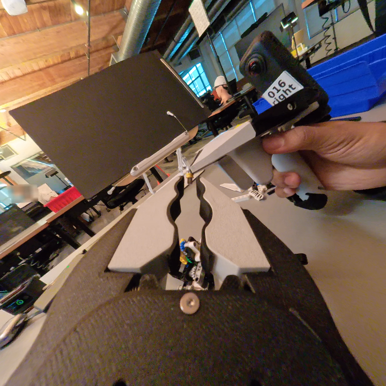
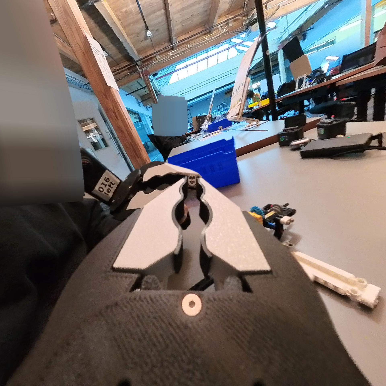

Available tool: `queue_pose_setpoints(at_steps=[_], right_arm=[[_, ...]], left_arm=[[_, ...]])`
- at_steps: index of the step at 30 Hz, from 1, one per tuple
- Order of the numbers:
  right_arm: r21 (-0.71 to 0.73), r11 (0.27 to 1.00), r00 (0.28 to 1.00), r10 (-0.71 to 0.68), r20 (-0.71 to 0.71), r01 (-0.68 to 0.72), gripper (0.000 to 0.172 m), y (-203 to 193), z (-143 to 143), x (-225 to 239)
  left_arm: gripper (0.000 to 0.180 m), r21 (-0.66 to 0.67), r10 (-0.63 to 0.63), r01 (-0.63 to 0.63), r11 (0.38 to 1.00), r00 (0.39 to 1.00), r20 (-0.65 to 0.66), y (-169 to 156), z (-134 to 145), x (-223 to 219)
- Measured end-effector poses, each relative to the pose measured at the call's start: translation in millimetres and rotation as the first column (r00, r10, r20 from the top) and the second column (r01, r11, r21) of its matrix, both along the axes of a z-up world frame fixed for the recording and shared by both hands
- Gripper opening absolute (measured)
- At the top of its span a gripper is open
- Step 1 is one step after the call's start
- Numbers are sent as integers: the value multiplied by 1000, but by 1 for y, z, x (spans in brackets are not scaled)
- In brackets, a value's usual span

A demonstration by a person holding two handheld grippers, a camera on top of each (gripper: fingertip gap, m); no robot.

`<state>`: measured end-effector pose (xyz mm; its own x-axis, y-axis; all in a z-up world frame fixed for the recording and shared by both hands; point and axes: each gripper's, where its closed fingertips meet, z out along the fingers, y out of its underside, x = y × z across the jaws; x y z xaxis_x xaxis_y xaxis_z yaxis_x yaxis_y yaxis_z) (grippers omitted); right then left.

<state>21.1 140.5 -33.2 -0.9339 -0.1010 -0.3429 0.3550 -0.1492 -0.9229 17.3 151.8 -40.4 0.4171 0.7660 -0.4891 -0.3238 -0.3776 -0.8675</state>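
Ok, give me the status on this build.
Done: a black assembly with a blue gear lies built on the table. In hand: right gripper pinches a small grey piece; left gripper tips flank a yellow-ringed pin, contact unclear. Left: white beam lies loose.

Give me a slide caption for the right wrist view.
Right gripper fingers pinch a small grey piece beside the left gripper; blue bin behind.
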Motion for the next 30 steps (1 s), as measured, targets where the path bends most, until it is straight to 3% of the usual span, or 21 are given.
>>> queue_pose_setpoints(at_steps=[16, 23, 30], right_arm=[[44, 996, 989, -69, -128, 75, 5, -2, -4, -3], [-4, 1000, 994, -15, -110, 15, 12, 0, 1, 1], [36, 999, 994, 6, -105, -2, 5, 0, 0, 2]], left_arm=[[4, -2, 1, -1, 1000, 1000, 8, -2, -1, -1], [4, -15, -26, 26, 1000, 1000, 1, 2, 0, 4], [4, 36, -49, 47, 998, 998, 49, 1, 1, 5]])
